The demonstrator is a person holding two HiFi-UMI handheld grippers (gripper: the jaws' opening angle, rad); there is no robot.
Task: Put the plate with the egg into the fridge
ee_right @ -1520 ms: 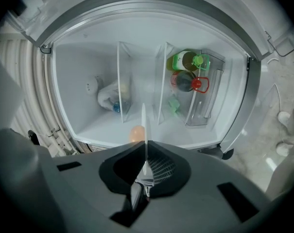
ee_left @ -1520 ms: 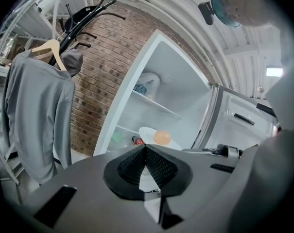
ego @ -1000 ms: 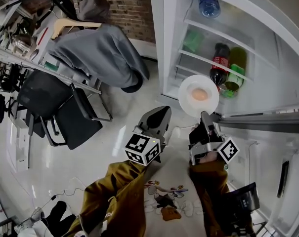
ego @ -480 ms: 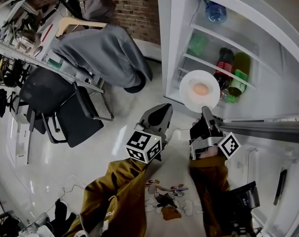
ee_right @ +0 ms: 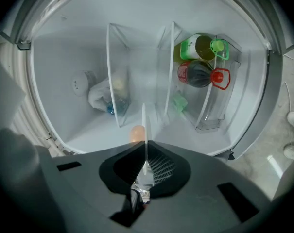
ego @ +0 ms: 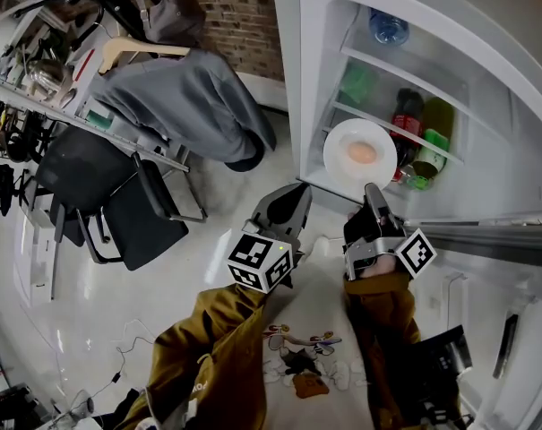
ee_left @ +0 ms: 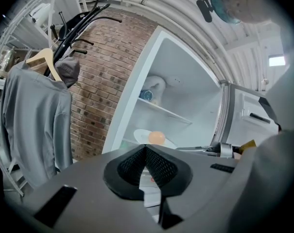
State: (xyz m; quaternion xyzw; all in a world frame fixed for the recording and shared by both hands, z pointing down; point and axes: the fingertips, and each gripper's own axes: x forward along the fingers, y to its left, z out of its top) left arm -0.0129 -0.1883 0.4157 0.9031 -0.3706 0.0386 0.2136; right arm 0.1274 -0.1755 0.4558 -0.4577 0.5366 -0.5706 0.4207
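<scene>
A white plate (ego: 346,162) with a brownish egg (ego: 362,152) on it hangs in front of the open fridge (ego: 486,79), level with its lower shelves. My right gripper (ego: 371,190) is shut on the plate's near rim. In the right gripper view the plate (ee_right: 144,123) shows edge-on between the jaws, with the egg (ee_right: 136,133) to its left and my right gripper (ee_right: 145,147) closed on it. My left gripper (ego: 296,195) hovers left of the plate, shut and empty. In the left gripper view its jaws meet at the tip of my left gripper (ee_left: 146,150), with the plate (ee_left: 142,136) and egg (ee_left: 156,138) beyond.
Inside the fridge stand a cola bottle (ee_right: 199,74), a green bottle (ee_right: 203,47) and a water bottle (ego: 387,27) on a higher shelf. The fridge door edge (ego: 494,229) runs at the right. A grey hoodie (ego: 185,97) on a hanger and a black chair (ego: 118,195) stand at the left.
My right gripper has carried the plate with the egg a little farther toward the fridge shelves. The left gripper has kept its place, still shut.
</scene>
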